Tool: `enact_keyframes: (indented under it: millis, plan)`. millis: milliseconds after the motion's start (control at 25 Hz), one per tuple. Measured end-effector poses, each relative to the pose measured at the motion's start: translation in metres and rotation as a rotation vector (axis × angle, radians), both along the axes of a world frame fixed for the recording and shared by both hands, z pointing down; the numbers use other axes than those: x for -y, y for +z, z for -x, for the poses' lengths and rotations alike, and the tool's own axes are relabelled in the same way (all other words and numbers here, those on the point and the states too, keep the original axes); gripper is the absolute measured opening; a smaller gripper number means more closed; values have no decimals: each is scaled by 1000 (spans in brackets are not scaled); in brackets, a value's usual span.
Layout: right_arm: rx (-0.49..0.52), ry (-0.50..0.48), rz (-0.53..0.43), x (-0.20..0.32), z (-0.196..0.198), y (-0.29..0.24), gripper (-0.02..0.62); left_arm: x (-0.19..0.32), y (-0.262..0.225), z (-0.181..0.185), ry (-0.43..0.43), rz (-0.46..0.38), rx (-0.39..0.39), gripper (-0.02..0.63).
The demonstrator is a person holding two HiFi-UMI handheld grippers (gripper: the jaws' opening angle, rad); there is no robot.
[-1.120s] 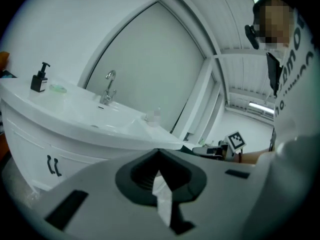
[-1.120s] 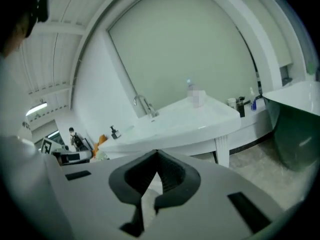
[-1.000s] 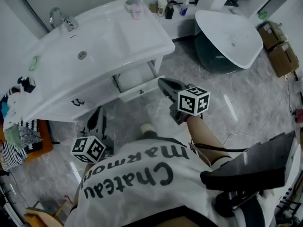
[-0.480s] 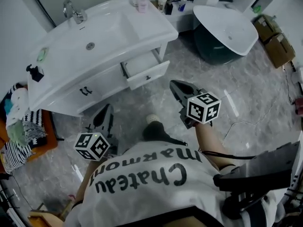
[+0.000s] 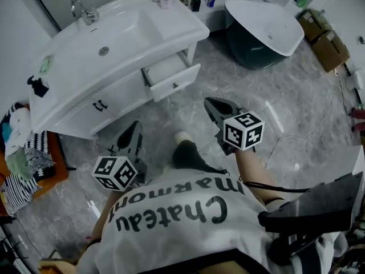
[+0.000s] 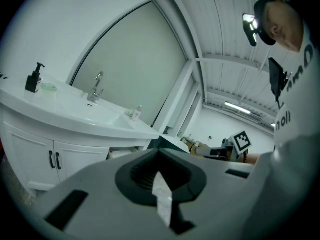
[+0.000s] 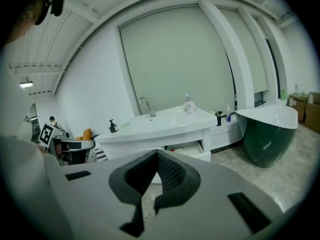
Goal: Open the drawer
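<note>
Head view shows the drawer (image 5: 173,82) standing pulled out of the vanity (image 5: 80,110), ahead and slightly left of the right gripper (image 5: 211,103). The left gripper (image 5: 134,128) lies farther off. Both are closed, empty and well apart from it.

Bathroom: white vanity basin (image 7: 160,124) with tap (image 7: 145,105) ahead of my jaws; freestanding tub (image 7: 267,134) to their right; marble floor (image 7: 235,159) beneath.

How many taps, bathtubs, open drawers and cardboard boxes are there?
Tap: 1
Bathtub: 1
Open drawer: 1
Cardboard boxes: 2
Total: 5
</note>
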State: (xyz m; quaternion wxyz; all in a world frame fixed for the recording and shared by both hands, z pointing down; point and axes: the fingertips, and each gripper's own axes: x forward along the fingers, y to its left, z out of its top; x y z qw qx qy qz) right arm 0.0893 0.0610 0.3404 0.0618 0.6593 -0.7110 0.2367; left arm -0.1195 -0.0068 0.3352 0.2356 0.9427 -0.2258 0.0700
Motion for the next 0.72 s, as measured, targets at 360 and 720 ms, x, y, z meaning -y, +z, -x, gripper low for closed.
enact_keyframes:
  millis: [360, 720]
  plan:
    - [-30, 11, 7, -6, 7, -2, 8, -1, -2, 16, -5, -17, 13, 8]
    - [-51, -12, 7, 0, 17, -7, 8, -3, -5, 27, -23, -18, 8, 8]
